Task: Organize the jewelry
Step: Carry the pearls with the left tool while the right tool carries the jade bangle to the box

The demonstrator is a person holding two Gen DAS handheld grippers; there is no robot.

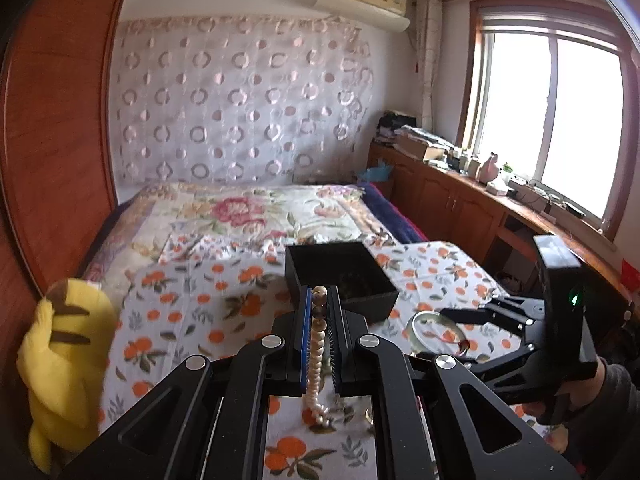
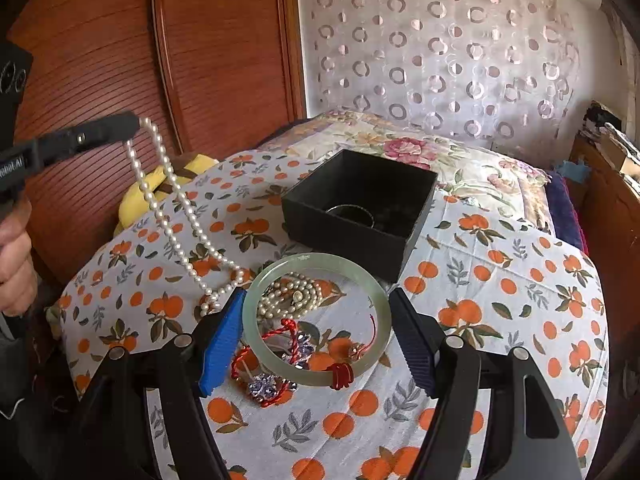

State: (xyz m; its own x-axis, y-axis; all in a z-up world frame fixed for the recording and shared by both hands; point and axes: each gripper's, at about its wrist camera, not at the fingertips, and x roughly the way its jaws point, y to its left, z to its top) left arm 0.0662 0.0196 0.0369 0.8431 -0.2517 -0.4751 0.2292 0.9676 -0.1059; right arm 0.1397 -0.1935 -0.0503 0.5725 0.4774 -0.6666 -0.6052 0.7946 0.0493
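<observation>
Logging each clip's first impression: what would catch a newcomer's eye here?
The pearl necklace first: pinched in the left tongs, it drapes down to the orange-print cloth. Next, the pale green jade bangle lies between the open right tongs, ringing a small pearl strand. Behind it sits an open black box.

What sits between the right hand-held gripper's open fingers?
In the right wrist view, the jade bangle lies on the cloth between the right hand-held gripper fingers, ringing pearls and red cord.
</observation>
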